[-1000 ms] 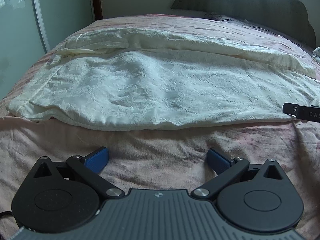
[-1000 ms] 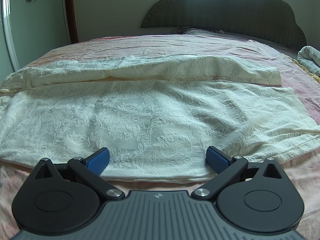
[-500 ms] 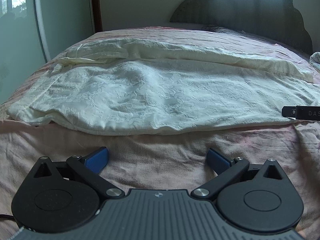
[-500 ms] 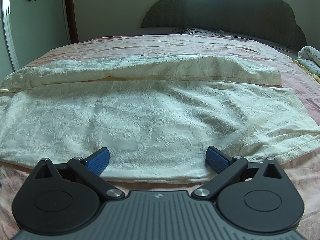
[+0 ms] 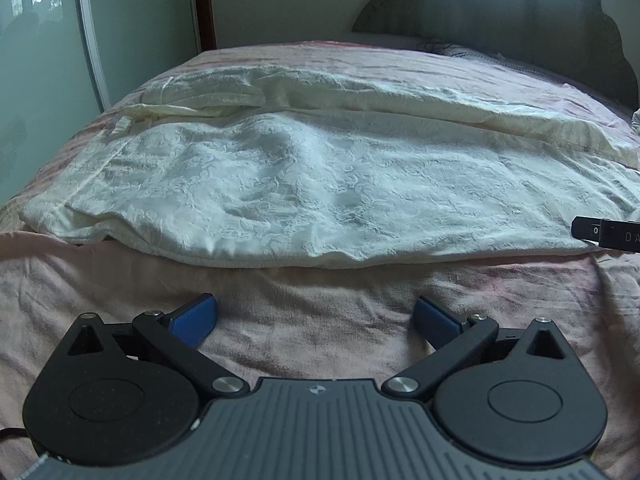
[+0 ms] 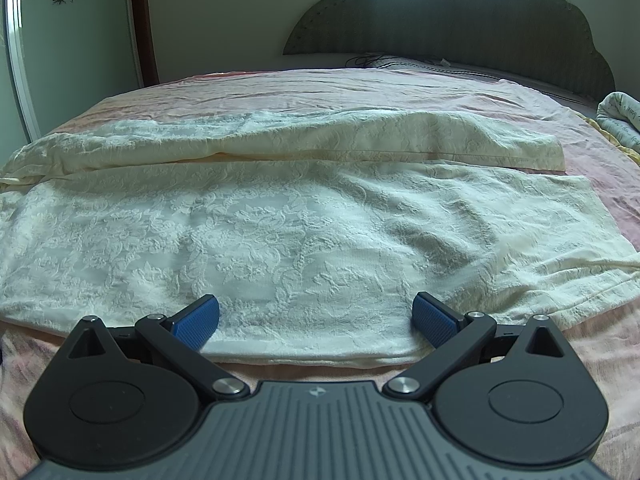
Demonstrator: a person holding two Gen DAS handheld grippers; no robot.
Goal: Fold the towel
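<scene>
A cream towel [image 5: 320, 184] with an embossed leaf pattern lies spread across the pink bed, its far edge doubled back into a long fold [image 6: 320, 140]. My left gripper [image 5: 316, 316] is open over bare pink sheet, a short way short of the towel's near hem. My right gripper [image 6: 316, 312] is open too, its blue pads [image 6: 198, 320] resting over the towel's near edge [image 6: 312, 356], with cloth between them but not pinched. The right tool's black tip [image 5: 606, 234] shows at the right edge of the left wrist view.
The pink bedsheet [image 5: 304, 320] covers the bed. A dark scalloped headboard [image 6: 448, 12] stands at the far end. A sliding door [image 5: 44, 80] runs along the left. A rolled patterned blanket [image 6: 620, 114] lies at the far right.
The left gripper has tilted and drawn nearer the towel's left part, so the towel sits lower and larger in its view. The right gripper has hardly moved.
</scene>
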